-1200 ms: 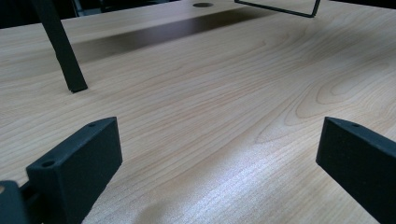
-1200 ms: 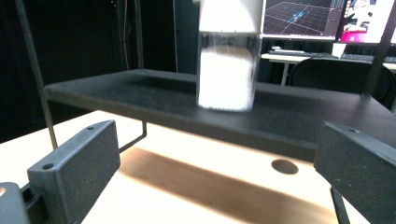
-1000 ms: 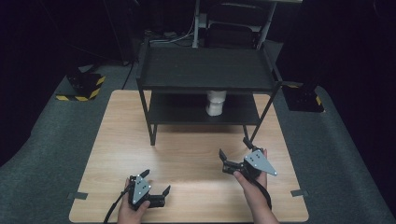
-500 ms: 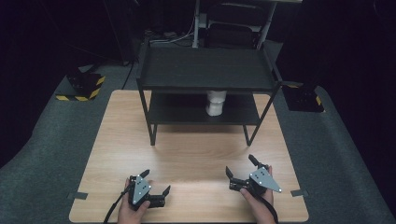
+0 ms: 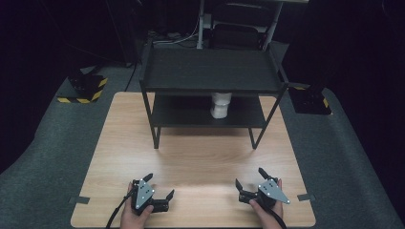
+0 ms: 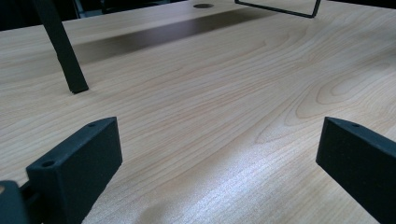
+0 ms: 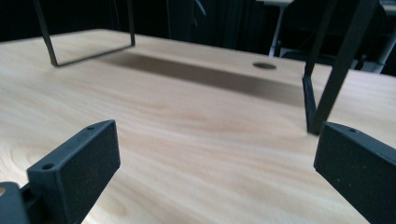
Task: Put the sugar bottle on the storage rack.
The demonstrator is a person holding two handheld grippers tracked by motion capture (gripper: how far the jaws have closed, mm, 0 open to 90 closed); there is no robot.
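Note:
My left gripper (image 5: 159, 186) rests low on the wooden table (image 5: 200, 157) near its front left edge, jaws wide open with nothing between them. My right gripper (image 5: 250, 176) sits near the front right edge, also open and empty. Through the left gripper view my gripper (image 6: 219, 149) looks across bare wood. So does my right gripper (image 7: 217, 149) in its own view. A black two-tier shelf rack (image 5: 212, 71) stands at the back of the table. A white cup-like object (image 5: 220, 105) sits on its lower shelf.
A rack leg (image 6: 63, 46) stands ahead to the left in the left gripper view. Another rack leg (image 7: 336, 70) rises at the right of the right gripper view. Grey carpet (image 5: 334, 157) surrounds the table. Black-and-yellow striped blocks (image 5: 86, 90) lie on the floor.
My right gripper has drawn back from mid-table toward the front right edge and settled low. The left gripper has barely moved.

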